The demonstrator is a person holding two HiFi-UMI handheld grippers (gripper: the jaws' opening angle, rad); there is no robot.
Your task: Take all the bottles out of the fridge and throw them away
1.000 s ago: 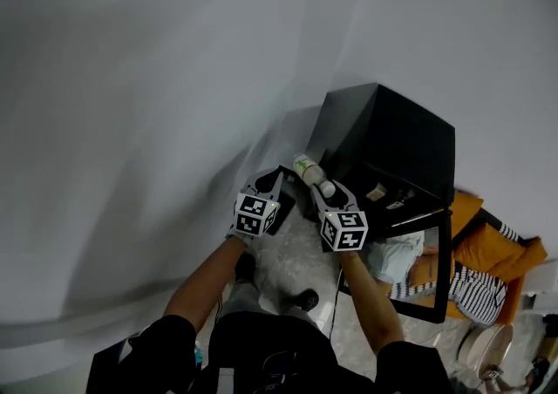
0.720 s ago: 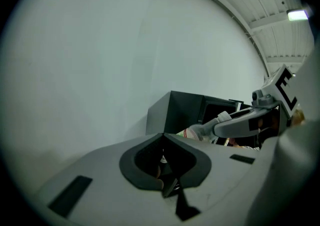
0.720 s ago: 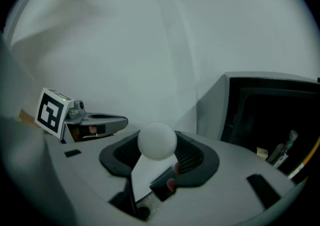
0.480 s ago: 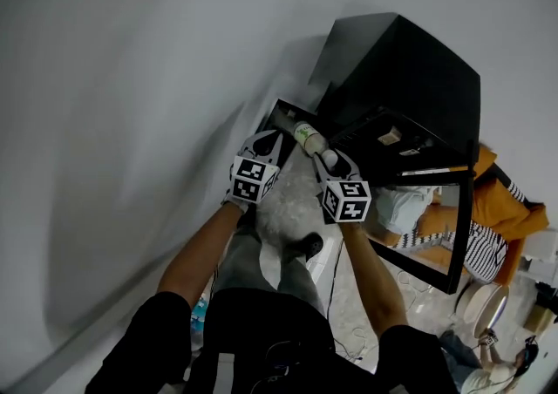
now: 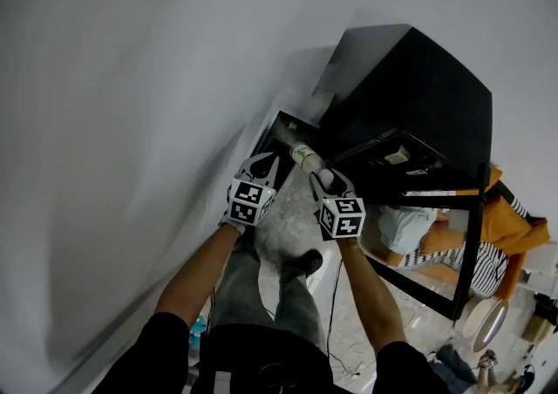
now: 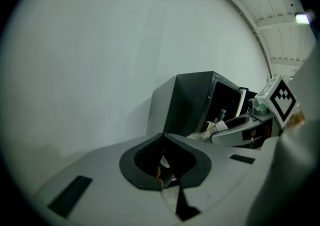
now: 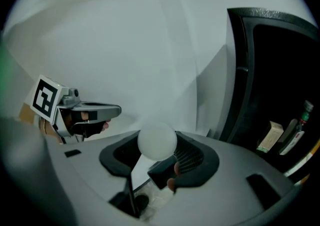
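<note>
Bottle (image 5: 305, 157) with a white cap, clamped at its cap end in the closed right claw (image 5: 321, 177), held just in front of the open black fridge (image 5: 410, 87), left claw (image 5: 264, 162) alongside, tips together and empty, white wall (image 5: 131, 78) behind.

bottle (image 5: 305, 156): is showing pale, smooth plastic, with a matt white cap.
right claw (image 7: 160, 156): is showing smooth matt grey plastic shells and black ribbed pads.
left claw (image 6: 162, 142): is showing the same matt grey plastic, lined in black.
fridge (image 5: 418, 100): is giving off a dull sheen from smooth black casing.
wall (image 5: 131, 78): is looking smooth and matt white.
floor (image 5: 288, 225): is looking pale, speckled and stone-like.
</note>
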